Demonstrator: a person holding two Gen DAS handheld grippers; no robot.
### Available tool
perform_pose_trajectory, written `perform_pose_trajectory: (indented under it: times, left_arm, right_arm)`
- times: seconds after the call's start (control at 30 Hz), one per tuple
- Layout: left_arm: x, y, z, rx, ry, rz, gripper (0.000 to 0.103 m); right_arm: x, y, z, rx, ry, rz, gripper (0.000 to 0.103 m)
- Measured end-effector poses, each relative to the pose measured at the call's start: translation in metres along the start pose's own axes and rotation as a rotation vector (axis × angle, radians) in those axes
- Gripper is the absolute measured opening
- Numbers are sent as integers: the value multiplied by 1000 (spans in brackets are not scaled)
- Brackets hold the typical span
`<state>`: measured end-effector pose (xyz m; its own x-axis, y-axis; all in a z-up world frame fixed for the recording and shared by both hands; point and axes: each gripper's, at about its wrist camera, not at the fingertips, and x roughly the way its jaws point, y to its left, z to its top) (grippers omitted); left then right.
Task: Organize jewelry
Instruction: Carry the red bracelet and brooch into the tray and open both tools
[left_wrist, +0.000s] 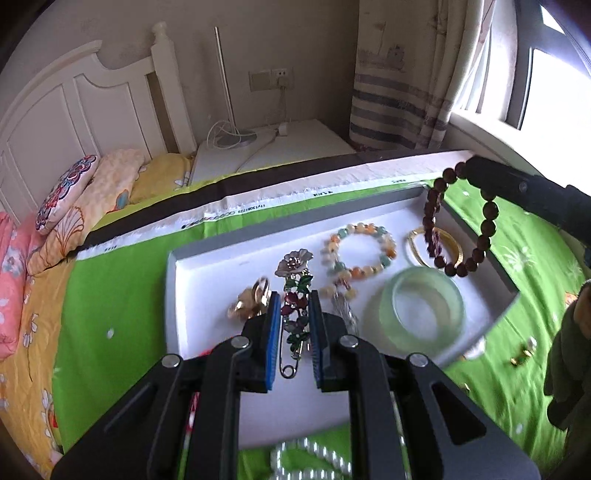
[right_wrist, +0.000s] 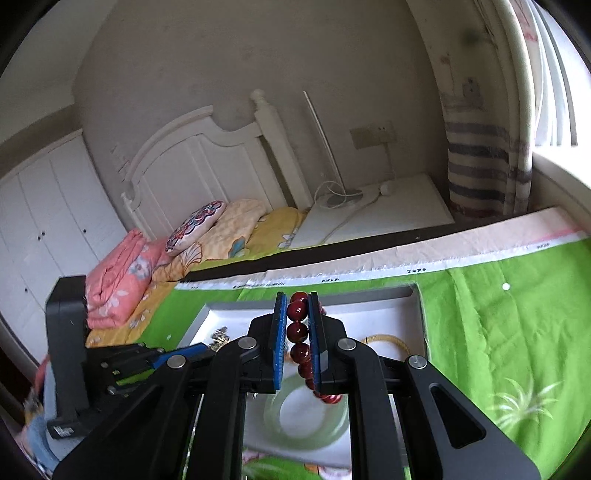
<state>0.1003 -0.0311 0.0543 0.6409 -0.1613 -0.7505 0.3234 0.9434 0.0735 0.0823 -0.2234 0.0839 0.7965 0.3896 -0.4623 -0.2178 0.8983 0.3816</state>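
Jewelry lies in a shallow white tray (left_wrist: 207, 280) with grey walls, set on a green cloth (left_wrist: 122, 295) spread over the surface. The left tongs (left_wrist: 292, 328) are drawn narrow and clamp a long flowered brooch (left_wrist: 294, 295) between their blue pads; its safety-pin end hangs below the tips, over the tray. Just left of these tongs sits a small gold-coloured ornament (left_wrist: 248, 301). Beyond and to the right of them lies a bracelet of pale orange and green beads (left_wrist: 360, 251), and further right a gold bangle (left_wrist: 436, 247). Near their right side rests a translucent green jade bangle (left_wrist: 424, 308). Under the left tongs, on the cloth outside the tray, a string of white pearls (left_wrist: 314, 461) shows.

The right tongs (right_wrist: 298, 325) are also narrow, gripping a dark red bead bracelet (right_wrist: 298, 332). In the left wrist view this bracelet dangles as an open loop from their tip, above the tray's far right corner and the gold bangle. In the right wrist view the jade bangle lies below these tongs.

Small gold pieces (left_wrist: 522, 354) lie on the cloth to the right of the tray. A bed with patterned pillows (left_wrist: 66, 192) stands behind.
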Motion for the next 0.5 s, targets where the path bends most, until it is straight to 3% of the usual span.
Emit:
perform_pose_trajectory:
  times: [0.1, 0.27, 0.33, 0.4, 0.5]
  left_arm:
    - [20, -4, 9, 5, 30, 21, 14]
    - [36, -4, 5, -27, 52, 7, 16]
    - [38, -2, 0, -42, 57, -4, 26]
    - [33, 1, -4, -51, 47, -7, 51]
    - [19, 5, -11, -71, 10, -17, 66]
  right_arm:
    - [15, 3, 5, 10, 19, -3, 11]
    - [44, 26, 3, -92, 63, -47, 11]
    - [55, 33, 0, -110, 92, -50, 11]
    - [63, 40, -2, -117, 119, -26, 13]
    - [64, 48, -5, -129, 137, 8, 18]
